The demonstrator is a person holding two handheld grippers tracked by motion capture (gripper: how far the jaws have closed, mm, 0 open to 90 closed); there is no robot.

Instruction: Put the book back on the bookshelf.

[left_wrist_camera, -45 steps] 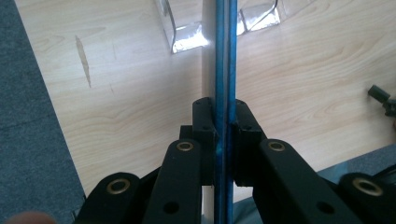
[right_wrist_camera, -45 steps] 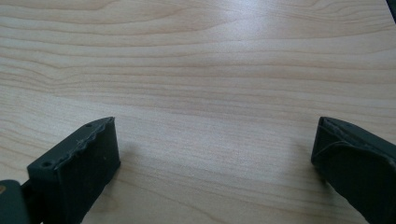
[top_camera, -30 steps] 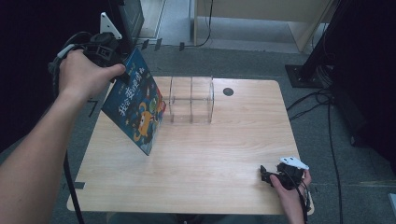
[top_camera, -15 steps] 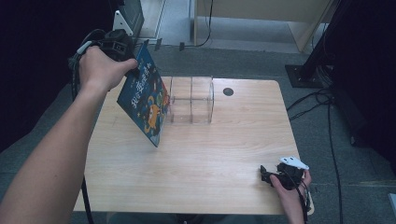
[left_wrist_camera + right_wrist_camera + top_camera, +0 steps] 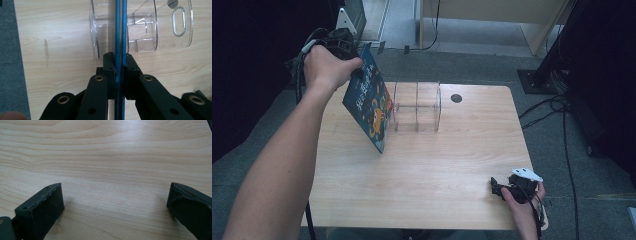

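Now the left gripper (image 5: 119, 62), clamped on the blue book (image 5: 369, 107), has carried it right to the clear rack (image 5: 417, 106) (edge lined over a slot); insertion looks next.

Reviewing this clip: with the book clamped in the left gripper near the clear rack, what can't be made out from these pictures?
- Book title: high view, too small and blurred.
- Book cover: left gripper view, seen edge-on.
- Left gripper in the high view: covered by the hand.
- Whether the book touches the clear rack: high view, the book overlaps it.
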